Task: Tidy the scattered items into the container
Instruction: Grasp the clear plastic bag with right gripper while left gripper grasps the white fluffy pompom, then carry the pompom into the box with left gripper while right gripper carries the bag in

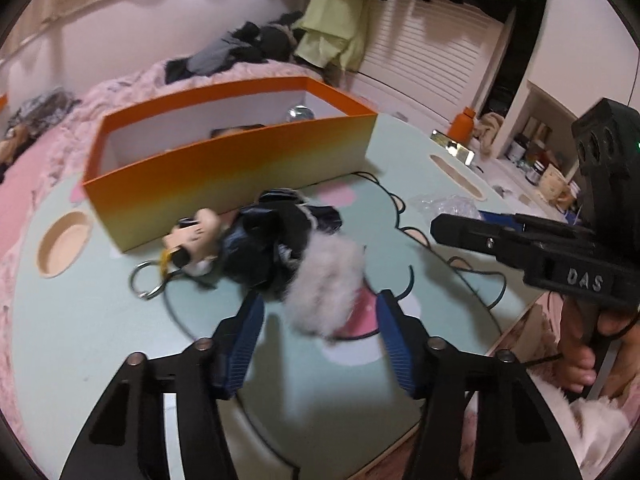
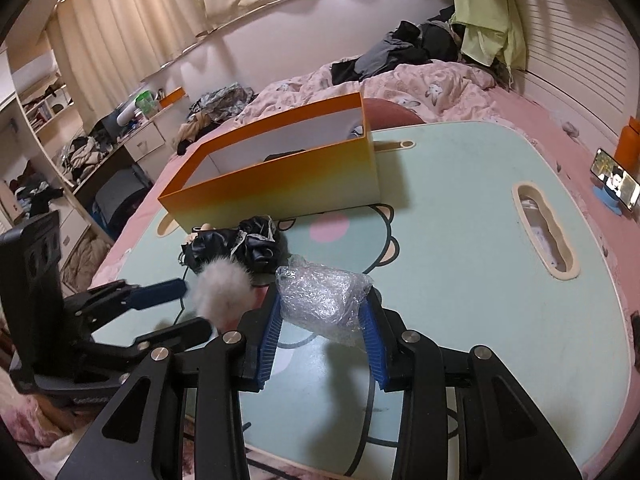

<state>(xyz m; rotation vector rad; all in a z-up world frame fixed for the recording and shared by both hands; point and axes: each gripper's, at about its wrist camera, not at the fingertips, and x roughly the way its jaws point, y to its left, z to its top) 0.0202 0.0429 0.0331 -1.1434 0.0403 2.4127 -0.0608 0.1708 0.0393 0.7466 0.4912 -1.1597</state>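
I see one big table (image 2: 460, 208) with a pale green top and a cartoon face drawn on it. Everything else I place from the one orange box (image 2: 280, 176) that stands on the far part of the table. The box is open at the top. Inside it I can make out one shiny round thing (image 1: 300, 113) at the far right end and one dark thing in the middle, but the wall hides most of them, so I may be missing more.

Just in front of the box lies one dark bundle of cloth (image 1: 276, 240) with a white fluffy ball (image 1: 324, 292) at its near end. On the left of the bundle, close to the box wall, lies one small toy figure (image 1: 196, 240) with two metal rings (image 1: 146, 280) beside it.

Nearer to me than the box and more to the right is one crumpled lump of bubble wrap (image 2: 324, 300). My right gripper (image 2: 322, 332) is clamped on it; both blue pads press its sides and it sits up off the table.

My left gripper (image 1: 320, 328) is about half way apart, one pad on each side of the fluffy ball. I cannot tell for sure if the pads touch the fluff yet, because it is blurred.
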